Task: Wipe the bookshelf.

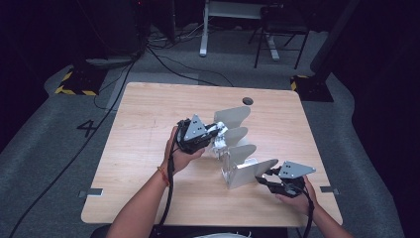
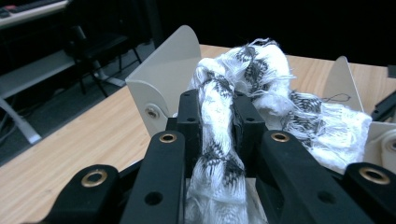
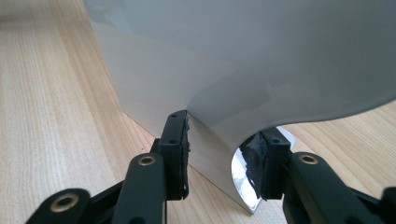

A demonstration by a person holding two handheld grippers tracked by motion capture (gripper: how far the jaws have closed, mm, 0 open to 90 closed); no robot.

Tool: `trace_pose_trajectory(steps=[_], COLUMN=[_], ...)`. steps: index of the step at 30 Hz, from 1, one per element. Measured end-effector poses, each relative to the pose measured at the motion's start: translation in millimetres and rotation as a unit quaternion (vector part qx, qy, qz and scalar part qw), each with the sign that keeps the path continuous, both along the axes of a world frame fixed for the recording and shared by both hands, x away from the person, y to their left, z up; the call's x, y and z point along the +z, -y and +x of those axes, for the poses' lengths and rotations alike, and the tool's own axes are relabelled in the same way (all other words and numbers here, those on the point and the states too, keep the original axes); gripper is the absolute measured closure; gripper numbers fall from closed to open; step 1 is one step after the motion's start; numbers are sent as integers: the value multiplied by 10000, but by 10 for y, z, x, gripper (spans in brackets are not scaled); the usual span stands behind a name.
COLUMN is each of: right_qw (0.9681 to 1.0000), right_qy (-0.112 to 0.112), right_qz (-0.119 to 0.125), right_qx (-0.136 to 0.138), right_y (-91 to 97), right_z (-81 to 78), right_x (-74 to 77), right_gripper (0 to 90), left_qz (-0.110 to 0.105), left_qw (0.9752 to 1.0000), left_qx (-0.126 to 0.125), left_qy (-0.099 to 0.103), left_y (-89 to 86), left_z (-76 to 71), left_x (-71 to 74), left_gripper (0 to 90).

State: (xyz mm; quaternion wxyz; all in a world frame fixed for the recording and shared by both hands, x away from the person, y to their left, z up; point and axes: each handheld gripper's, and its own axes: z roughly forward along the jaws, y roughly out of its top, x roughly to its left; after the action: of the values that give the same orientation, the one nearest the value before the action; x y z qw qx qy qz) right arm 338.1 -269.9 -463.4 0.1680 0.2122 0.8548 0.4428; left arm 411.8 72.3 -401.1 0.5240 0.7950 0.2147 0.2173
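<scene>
Your left tongs (image 2: 212, 135) are clamping a frayed black-and-white cloth (image 2: 219, 116) above the grey metal divider rack (image 1: 236, 148); your right tongs (image 3: 219, 154) are bracing the rack's end plate on the surface (image 1: 148, 119). Judging by this, stowing the cloth is remaining.

rack fins (image 1: 236, 134) crowd centre, table (image 1: 143, 129) edges free (left)

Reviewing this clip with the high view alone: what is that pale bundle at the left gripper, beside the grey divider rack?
Observer: A frayed white cloth with a dark woven pattern. The left gripper is shut on a twisted stretch of it.
Operator: And what is the right gripper doing at the rack?
Observer: The right gripper straddles the rack's front divider, and its pads seem to press on both faces.
</scene>
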Motion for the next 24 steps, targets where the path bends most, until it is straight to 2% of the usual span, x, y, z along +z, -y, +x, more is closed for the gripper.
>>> trace_pose_trajectory(steps=[3,6,8,10,16,18,21,23,24], right_qw=[10000,9998,9996,9993,9987,9982,9973,9967,9964], right_qy=[23,24,30,-13,22,37,26,22,46], right_qz=[-44,13,65,108,69,76,136,147,142], right_qx=[-29,-177,-287,-372,-505,-591,-721,-797,-831], right_y=[12,46,72,90,121,137,161,160,157], right_z=[23,70,104,132,178,203,247,277,290], right_x=[10,28,42,49,66,73,87,90,89], right_gripper=[658,673,671,669,657,657,657,657,657], left_qz=[273,263,151,133,88,141,390,539,540], left_qw=[9994,9993,9993,9993,9988,9974,9960,9953,9954], left_qx=[-216,-277,-334,-334,-475,-701,-795,-757,-744], left_qy=[22,0,-67,-69,-37,40,130,275,267], left_y=[11,8,10,18,42,65,144,192,191], left_z=[-7,-14,-29,-43,-258,-337,-414,-469,-473], left_x=[-19,-19,-27,-33,-34,2,33,47,57], left_gripper=[786,787,788,790,793,795,796,795,795])
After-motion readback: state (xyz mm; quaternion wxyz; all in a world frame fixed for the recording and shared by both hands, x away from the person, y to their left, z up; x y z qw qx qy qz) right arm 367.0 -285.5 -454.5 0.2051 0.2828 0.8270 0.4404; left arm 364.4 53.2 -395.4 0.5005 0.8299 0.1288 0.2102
